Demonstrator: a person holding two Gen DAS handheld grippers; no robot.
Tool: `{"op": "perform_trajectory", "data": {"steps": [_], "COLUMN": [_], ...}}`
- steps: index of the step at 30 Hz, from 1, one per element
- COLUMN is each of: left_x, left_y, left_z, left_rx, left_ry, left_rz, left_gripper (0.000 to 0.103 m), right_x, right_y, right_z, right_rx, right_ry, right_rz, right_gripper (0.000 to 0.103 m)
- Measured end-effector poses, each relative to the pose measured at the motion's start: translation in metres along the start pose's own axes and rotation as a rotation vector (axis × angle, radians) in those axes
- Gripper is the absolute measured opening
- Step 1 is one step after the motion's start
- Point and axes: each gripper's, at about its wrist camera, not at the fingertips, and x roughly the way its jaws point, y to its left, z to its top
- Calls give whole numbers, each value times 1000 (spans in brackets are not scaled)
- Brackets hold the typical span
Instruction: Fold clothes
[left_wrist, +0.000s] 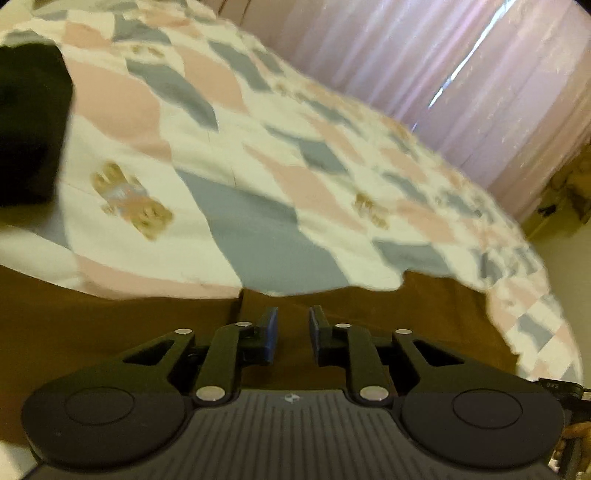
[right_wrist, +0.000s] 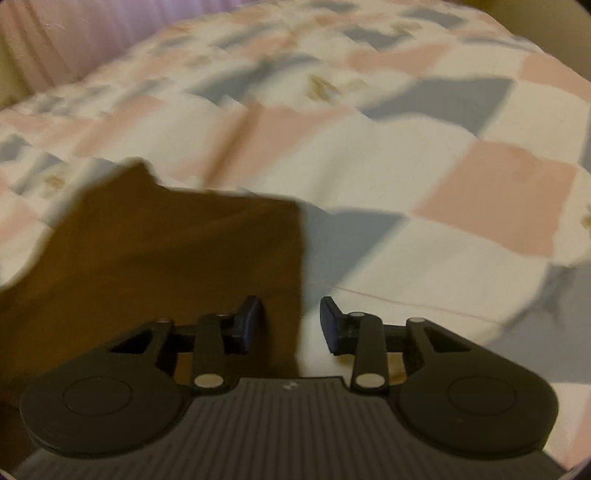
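A brown garment (left_wrist: 110, 332) is spread on a checked quilt (left_wrist: 258, 166), and both views are softened by motion blur, so seams and edges are hard to read. The left gripper (left_wrist: 292, 332) is seen with its jaws parted and nothing between them; brown cloth lies directly beneath and ahead of its fingertips, though whether they touch it cannot be told. Its near part is hidden under the gripper body. Ahead and to the left a black shape (left_wrist: 29, 122) is cut off by the frame edge — what it is cannot be made out. Pink curtains (left_wrist: 461, 74) hang beyond the bed.

The right gripper (right_wrist: 291, 325) is likewise released, jaws apart. The garment's straight edge (right_wrist: 299, 266) runs between its fingers — the left finger over brown cloth (right_wrist: 166, 258), the right over quilt (right_wrist: 406, 147).
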Motion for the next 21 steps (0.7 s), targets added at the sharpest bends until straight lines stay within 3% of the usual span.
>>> {"op": "perform_trajectory", "data": {"steps": [3,6,11,14,17,21], "left_x": [17,2,16,-11,-46,-94], "left_y": [2,-3,8,18,35,71], "left_z": [-4,-5,-7,-7,-14,-28], "left_rx": [-9,13,20,-3,-59,-170], "left_ry": [42,-24,62,19,1,7], "left_rz": [35,21,112,145,200,304], "left_gripper": [16,18,15,17,25,36], "right_x": [-7,-14,-26,-35,-54,-50], "right_y": [2,3,6,9,41,107], "right_z": [-3,-6,-11,-13,-19,-42], "right_rx": [16,32,58,70,71,54], "right_ry": [-17,-35,-64,-84,-103,4], "right_rz": [0,0,-1,5,132,330], "right_gripper": [31,34,34,34,34,34]}}
